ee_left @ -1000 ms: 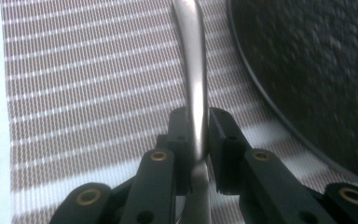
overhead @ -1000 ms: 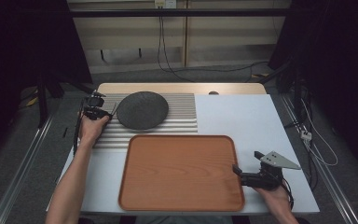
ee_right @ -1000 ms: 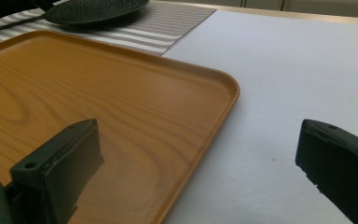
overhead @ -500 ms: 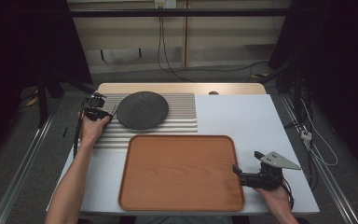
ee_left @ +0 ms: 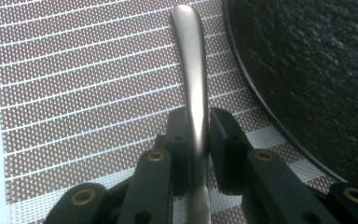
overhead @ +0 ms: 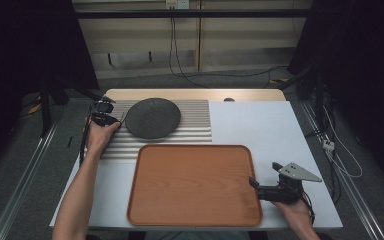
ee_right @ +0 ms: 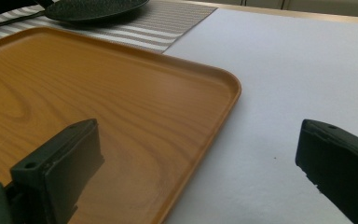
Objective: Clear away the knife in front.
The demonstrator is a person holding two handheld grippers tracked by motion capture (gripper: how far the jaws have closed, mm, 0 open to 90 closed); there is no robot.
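Observation:
My left gripper (ee_left: 198, 121) is shut on the smooth handle of a silver metal utensil (ee_left: 191, 70), which lies along the striped placemat (ee_left: 74, 93) just left of the dark round plate (ee_left: 317, 70). In the high view this gripper (overhead: 111, 119) sits at the placemat's left end, beside the plate (overhead: 152, 118). The utensil's working end is hidden below the jaws. My right gripper (overhead: 254, 184) rests low at the right edge of the wooden tray (overhead: 195, 185). Its jaws (ee_right: 198, 140) stand wide open, one over the tray (ee_right: 98, 93) and one over the white table, with nothing held.
The striped placemat (overhead: 195, 125) covers the back left of the white tabletop (overhead: 260, 125). The tray takes the front middle. Cables trail over the floor behind the table and to its right.

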